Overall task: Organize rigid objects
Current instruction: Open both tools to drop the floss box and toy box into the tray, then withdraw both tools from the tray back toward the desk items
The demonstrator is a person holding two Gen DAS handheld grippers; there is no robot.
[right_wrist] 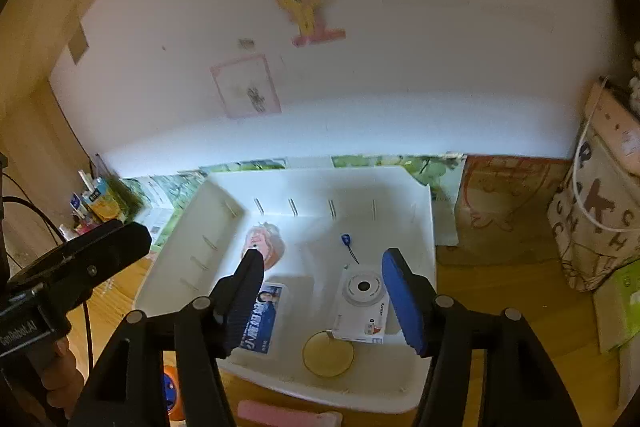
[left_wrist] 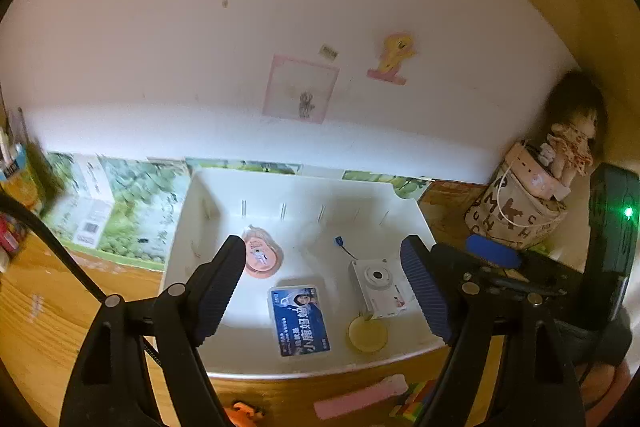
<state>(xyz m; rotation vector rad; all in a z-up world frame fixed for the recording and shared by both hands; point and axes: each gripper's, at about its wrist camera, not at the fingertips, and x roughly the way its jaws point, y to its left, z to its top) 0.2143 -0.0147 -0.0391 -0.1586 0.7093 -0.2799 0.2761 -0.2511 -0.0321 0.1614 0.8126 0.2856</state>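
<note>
1. Wooden tabletop (left_wrist: 48,311), wood-grain, against a white wall; bears everything below.

2. White rectangular plastic bin (left_wrist: 188,227), open-topped, slotted along its back wall; evidently the collecting place for the rigid objects, four of which lie on its floor.

3. Left gripper (left_wrist: 323,287), black arms with dark ribbed pads; jaws spread wide and empty, hanging above the bin's middle, nothing between them.

4. Right gripper (right_wrist: 332,295), black arms, blue-faced pad; jaws likewise parted and empty, poised over the bin, judged free to fetch another piece.

5. White compact camera (left_wrist: 378,287) with round lens and blue-tipped wrist cord; lies lens-up at the bin's right, one corner overlapping item 8.

6. Blue printed card in a clear flat case (left_wrist: 299,321); flat, front centre of bin.

7. Pink oval correction-tape dispenser (left_wrist: 262,257); flat, towards the bin's left rear.

8. Yellow translucent round disc (left_wrist: 367,335); flat, front right of bin.

9. Pink oblong bar (left_wrist: 360,397) on the tabletop in front of the bin, beside a blurred multicoloured block and an orange item; judged not yet sorted.
</note>
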